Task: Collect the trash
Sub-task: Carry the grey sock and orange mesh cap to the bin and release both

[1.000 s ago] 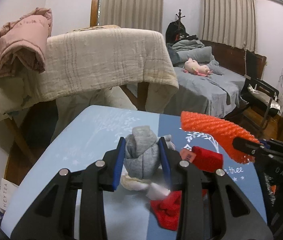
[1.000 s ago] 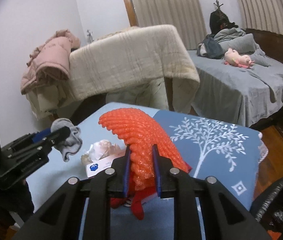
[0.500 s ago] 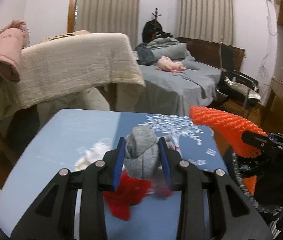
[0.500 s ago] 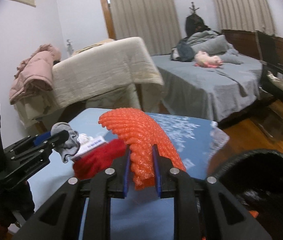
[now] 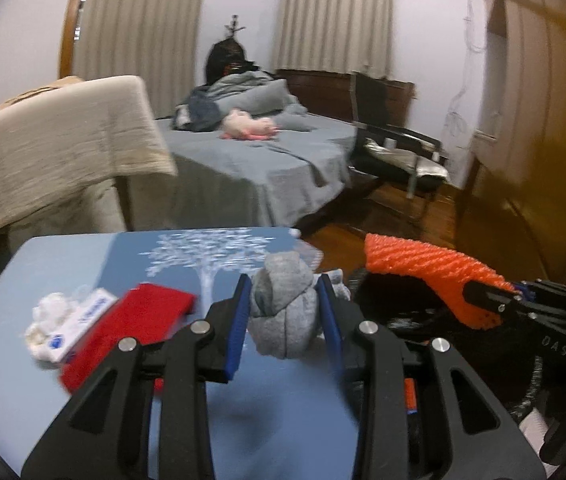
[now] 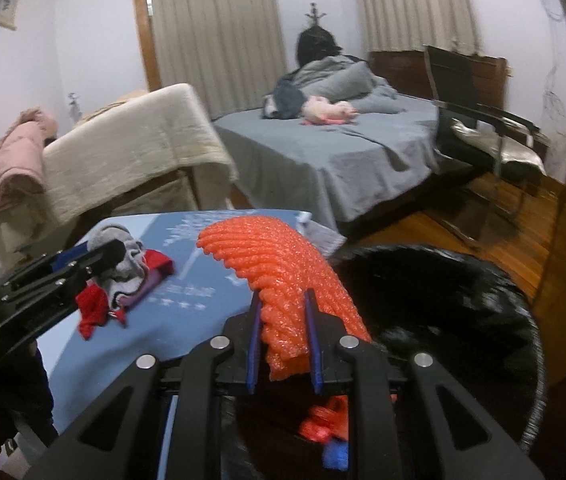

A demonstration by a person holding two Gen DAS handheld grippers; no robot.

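Note:
My left gripper (image 5: pixel 284 320) is shut on a balled grey sock (image 5: pixel 283 316) and holds it above the right edge of the blue table (image 5: pixel 83 256). My right gripper (image 6: pixel 282 340) is shut on an orange foam net (image 6: pixel 279 268) and holds it over the rim of a black trash bin (image 6: pixel 463 312). In the left wrist view the orange net (image 5: pixel 431 268) hangs over the bin (image 5: pixel 423 320) at the right. On the table lie a red cloth (image 5: pixel 131 328), a white packet (image 5: pixel 83 320) and crumpled white tissue (image 5: pixel 47 316).
A chair draped with a beige blanket (image 5: pixel 55 148) stands behind the table. A grey bed (image 5: pixel 267 160) with a pink plush toy (image 5: pixel 249 126) is beyond. A black chair (image 5: pixel 399 152) and wooden floor (image 6: pixel 503 232) are at the right. Orange trash (image 6: pixel 325 420) lies inside the bin.
Both grippers have swung right, away from the table's middle toward the black bin, each still holding its item. The red cloth, packet and tissue now lie to the left.

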